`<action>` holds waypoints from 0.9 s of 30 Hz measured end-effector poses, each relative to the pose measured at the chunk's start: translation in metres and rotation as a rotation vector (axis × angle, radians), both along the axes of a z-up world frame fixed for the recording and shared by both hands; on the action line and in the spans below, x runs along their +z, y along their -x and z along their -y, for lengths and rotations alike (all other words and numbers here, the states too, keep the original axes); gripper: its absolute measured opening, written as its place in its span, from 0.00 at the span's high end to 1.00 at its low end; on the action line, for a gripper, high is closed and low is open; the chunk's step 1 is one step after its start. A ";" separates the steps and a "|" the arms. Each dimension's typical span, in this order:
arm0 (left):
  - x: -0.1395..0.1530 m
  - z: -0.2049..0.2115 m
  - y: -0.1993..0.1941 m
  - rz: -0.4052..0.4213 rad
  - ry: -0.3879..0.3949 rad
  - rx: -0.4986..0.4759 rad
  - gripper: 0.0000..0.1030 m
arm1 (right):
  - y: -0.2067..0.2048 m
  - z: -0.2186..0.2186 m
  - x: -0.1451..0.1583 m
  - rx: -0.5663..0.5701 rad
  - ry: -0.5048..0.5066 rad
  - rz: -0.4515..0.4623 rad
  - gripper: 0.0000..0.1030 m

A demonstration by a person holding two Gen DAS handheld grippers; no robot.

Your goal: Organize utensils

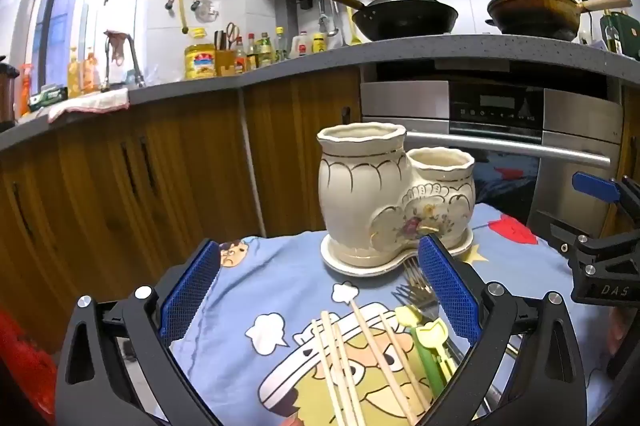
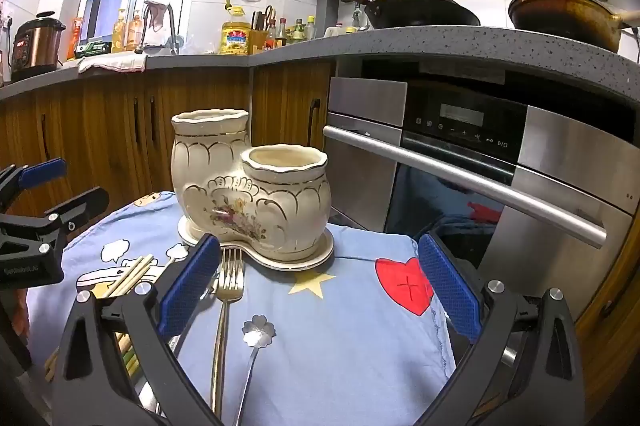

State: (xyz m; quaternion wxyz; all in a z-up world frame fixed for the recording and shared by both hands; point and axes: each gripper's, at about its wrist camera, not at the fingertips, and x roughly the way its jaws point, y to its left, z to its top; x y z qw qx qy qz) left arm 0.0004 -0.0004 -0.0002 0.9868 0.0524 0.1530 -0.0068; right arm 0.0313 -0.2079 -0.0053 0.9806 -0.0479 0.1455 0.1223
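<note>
Both tools, left (image 1: 320,290) and right (image 2: 320,290), gape empty; grabbing bunched pale wooden chopsticks (image 1: 352,366) could scatter them or nudge the cream double-pot ceramic holder (image 2: 248,185).

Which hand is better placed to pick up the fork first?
The right. The fork lies between the open right claw fingers, near its left pad. The left claw is open over the chopsticks, with the fork at its right edge.
</note>
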 end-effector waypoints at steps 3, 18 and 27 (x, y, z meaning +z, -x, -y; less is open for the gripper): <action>0.000 0.000 0.000 0.010 0.006 0.000 0.05 | 0.000 0.001 0.001 -0.004 -0.007 0.002 0.05; -0.004 -0.004 -0.003 0.004 0.018 0.000 0.05 | -0.006 0.001 -0.003 -0.005 -0.009 -0.034 0.05; -0.005 -0.003 -0.004 -0.004 0.016 -0.001 0.05 | -0.006 0.001 -0.003 -0.006 -0.009 -0.036 0.05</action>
